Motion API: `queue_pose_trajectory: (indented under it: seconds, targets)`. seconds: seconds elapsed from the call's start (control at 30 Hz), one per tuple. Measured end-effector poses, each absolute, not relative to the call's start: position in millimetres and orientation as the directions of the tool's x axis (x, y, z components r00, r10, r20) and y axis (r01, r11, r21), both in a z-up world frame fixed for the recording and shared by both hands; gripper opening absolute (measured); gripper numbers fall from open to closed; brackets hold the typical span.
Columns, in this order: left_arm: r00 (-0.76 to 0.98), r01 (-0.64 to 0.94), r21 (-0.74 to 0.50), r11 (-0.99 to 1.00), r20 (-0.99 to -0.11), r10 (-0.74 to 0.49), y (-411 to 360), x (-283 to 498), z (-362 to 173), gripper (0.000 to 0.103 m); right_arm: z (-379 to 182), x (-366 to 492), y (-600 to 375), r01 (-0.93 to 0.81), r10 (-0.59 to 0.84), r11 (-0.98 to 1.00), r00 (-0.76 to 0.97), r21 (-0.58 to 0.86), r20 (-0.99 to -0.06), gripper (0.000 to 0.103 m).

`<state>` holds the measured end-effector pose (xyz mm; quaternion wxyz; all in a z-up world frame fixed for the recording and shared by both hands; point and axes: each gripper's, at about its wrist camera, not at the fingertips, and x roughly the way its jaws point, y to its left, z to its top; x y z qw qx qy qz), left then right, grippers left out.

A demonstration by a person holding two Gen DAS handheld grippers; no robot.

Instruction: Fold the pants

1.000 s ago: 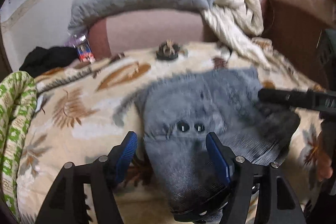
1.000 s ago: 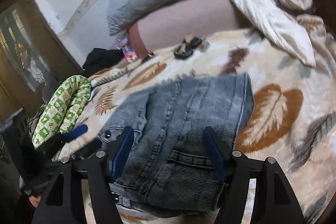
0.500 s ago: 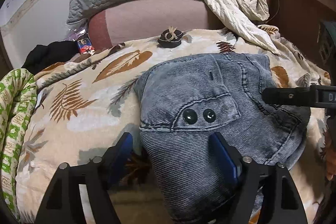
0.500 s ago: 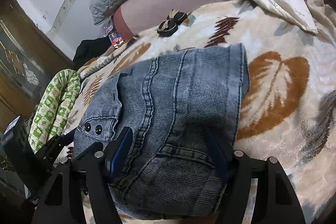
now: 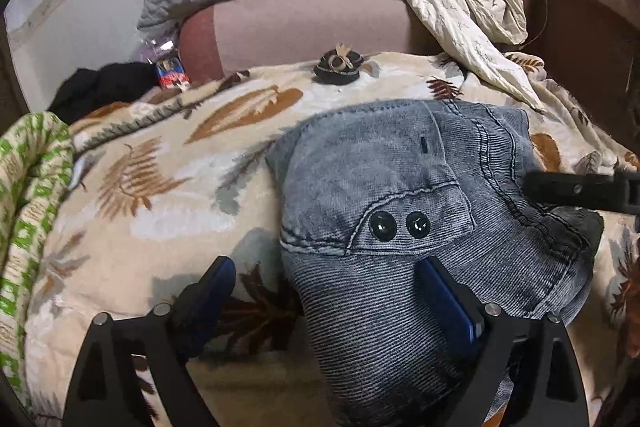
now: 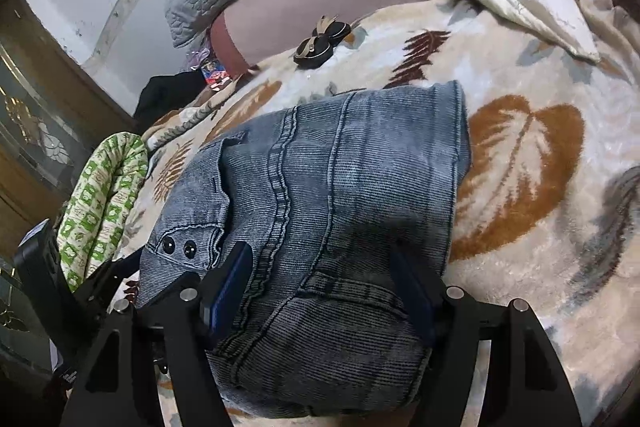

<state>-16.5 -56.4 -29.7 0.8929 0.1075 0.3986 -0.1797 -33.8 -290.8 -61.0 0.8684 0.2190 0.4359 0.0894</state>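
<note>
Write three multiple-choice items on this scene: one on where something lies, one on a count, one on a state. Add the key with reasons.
1. Where do the pants lie?
A. on the leaf-print blanket
B. on the grey pillow
C. on the floor

2. How many dark buttons sit side by side on the pocket flap?
A. one
B. two
C. four

3. What state are the pants in?
A. spread out at full length
B. hanging from a hook
C. folded into a compact bundle

Key: 1 A, the leaf print shows around the denim on all sides. 2 B, a pair shows on the flap in both views. 3 C, the denim lies doubled in a short, thick stack.
</note>
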Motion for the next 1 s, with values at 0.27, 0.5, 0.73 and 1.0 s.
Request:
queue_pose_trajectory:
  seconds: [0.27,0.5,0.73,1.0]
  targets:
    - [0.699,0.348,0.106,0.932,-0.691,-0.183,-47.2,-27.4,2.0,0.098,-24.1,-52.8,-280.2,0.027,0.234,0.936,0.699,0.352,-0.676,0.073]
    - [0.75,0.253,0.053,0.966,-0.642,-0.161,-22.7,-28.5,29.9,0.103,-4.1,-62.8,-260.6,0.007,0.153,0.969,0.77,0.248,-0.62,0.078]
    - [0.768,0.191,0.043,0.981,-0.629,-0.122,-7.3,-26.6,38.8,0.103,4.1,-65.1,-238.9,-0.021,0.141,0.978,0.795,0.206,-0.589,0.078]
    - [0.768,0.185,0.026,0.982,-0.627,-0.128,-2.5,-25.4,40.2,0.103,3.8,-69.9,-223.2,-0.053,0.132,0.987,0.804,0.151,-0.58,0.078]
